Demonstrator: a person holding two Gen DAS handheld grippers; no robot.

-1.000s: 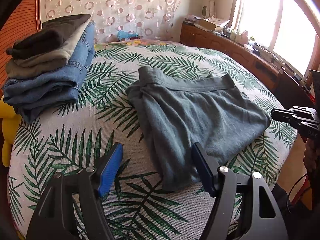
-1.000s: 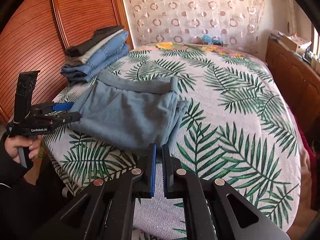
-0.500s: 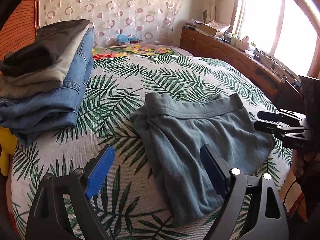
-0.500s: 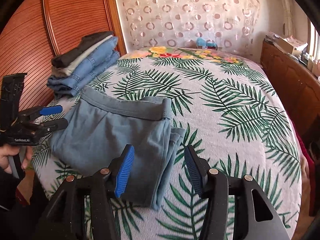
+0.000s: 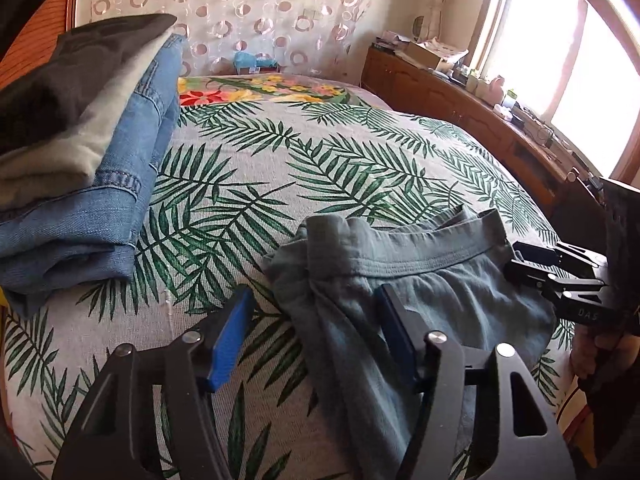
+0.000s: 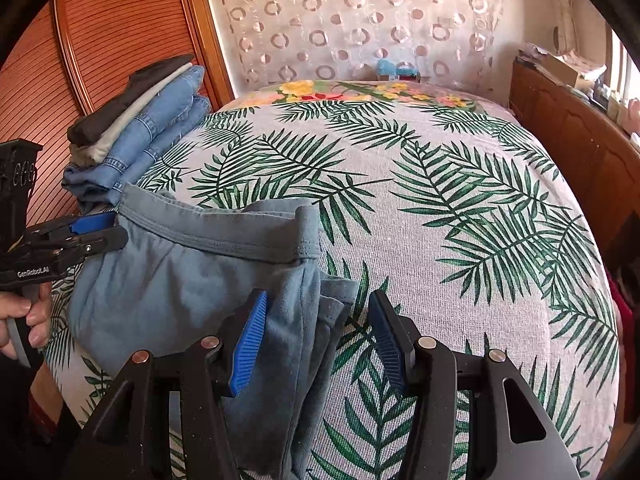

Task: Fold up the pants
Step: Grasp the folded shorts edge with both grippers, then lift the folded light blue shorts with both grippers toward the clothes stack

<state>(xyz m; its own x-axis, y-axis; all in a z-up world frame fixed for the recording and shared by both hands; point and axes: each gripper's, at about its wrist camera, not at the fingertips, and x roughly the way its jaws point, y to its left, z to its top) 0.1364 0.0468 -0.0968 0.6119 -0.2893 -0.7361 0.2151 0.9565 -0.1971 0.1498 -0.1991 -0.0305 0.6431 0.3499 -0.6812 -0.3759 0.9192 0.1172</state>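
Observation:
Folded grey-blue pants (image 5: 432, 292) lie on the near part of the bed, waistband toward the far side; they also show in the right wrist view (image 6: 188, 280). My left gripper (image 5: 316, 328) is open, its jaws straddling the pants' left folded edge. My right gripper (image 6: 316, 336) is open, its jaws straddling the pants' right folded edge. Each gripper shows in the other's view: the right one (image 5: 532, 266) at the waistband's right end, the left one (image 6: 106, 230) at its left end. Neither holds cloth.
A stack of folded jeans and other garments (image 5: 80, 152) sits on the bed's left side, also in the right wrist view (image 6: 140, 124). The palm-leaf bedspread (image 5: 320, 152) covers the bed. A wooden sideboard (image 5: 480, 128) runs along the right, under the window.
Both grippers have moved forward and down onto the pants' side edges. The right gripper, shut one second ago, has opened. The left has stayed open.

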